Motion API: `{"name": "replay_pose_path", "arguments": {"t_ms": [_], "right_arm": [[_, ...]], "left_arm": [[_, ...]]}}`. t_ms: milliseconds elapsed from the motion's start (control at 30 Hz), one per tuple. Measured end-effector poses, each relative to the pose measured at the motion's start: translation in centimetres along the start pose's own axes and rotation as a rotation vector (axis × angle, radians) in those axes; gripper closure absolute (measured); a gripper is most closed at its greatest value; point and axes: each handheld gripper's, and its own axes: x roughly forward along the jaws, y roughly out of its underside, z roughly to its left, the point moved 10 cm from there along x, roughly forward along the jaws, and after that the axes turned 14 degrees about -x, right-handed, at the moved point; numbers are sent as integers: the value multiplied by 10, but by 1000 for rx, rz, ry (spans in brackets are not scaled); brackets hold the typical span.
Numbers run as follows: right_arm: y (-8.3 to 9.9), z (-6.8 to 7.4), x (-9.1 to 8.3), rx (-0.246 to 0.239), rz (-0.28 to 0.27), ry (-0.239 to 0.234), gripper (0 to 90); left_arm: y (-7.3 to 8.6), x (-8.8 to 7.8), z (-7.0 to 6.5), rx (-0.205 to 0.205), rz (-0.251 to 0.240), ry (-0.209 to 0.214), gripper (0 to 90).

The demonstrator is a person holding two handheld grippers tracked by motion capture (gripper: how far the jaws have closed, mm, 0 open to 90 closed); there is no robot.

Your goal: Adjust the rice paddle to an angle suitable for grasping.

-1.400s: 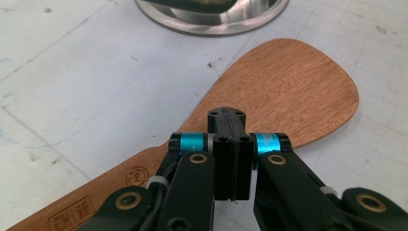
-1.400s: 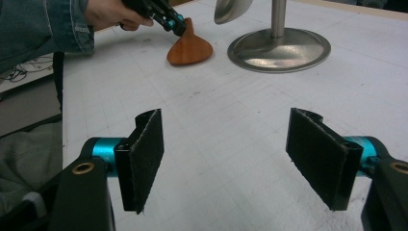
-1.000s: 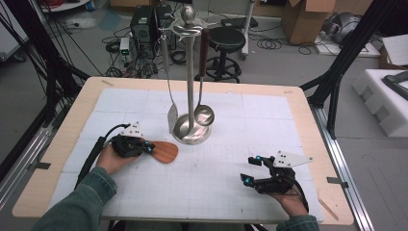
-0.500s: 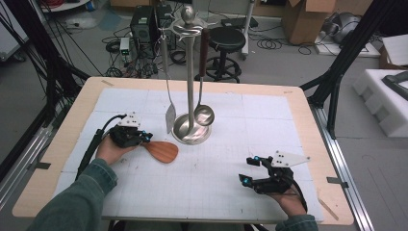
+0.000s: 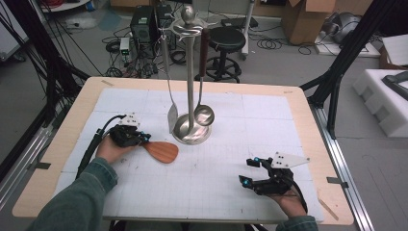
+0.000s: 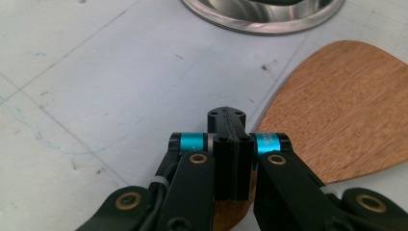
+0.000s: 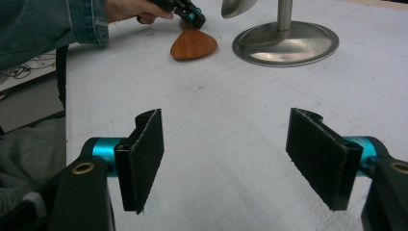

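The spatula [image 5: 161, 151] is clamped at its handle by the left gripper [image 5: 139, 138], blade lying toward the nearby stand [image 5: 191, 132], while the right gripper [image 5: 248, 172] is held open, empty, well apart.

A light wooden table [image 5: 77, 115] topped with a white gridded mat [image 5: 269, 115] stands on a grey floor [image 5: 288, 67]. Behind the table, a black round stool [image 5: 226, 38] sits beside a dark computer tower [image 5: 144, 21], with black cables [image 5: 269, 44] tangled on the floor around them. Farther back, to the right of the stool, sits an open cardboard box [image 5: 308, 19]. Right of the table lie white foam blocks [image 5: 385, 96]. Black frame struts [image 5: 43, 62] slant down at the table's left and right.
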Motion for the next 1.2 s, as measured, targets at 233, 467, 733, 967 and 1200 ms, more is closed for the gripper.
{"name": "replay_pose_path", "arguments": {"t_ms": [233,467,733,967,1200], "right_arm": [[-1,1,0,-6,-1,1,291],[-2,3,2,-13,1,-4,291],[-5,5,4,-19,2,-7,291],[-6,7,7,-25,5,-14,291],[-6,9,8,-26,10,-22,291]], "left_arm": [[9,-7,-11,12,32,37,898],[20,-15,-22,25,55,64,898],[30,-21,-37,64,74,91,898],[28,-32,-44,61,29,112,873],[31,-47,-46,68,21,121,737]]}}
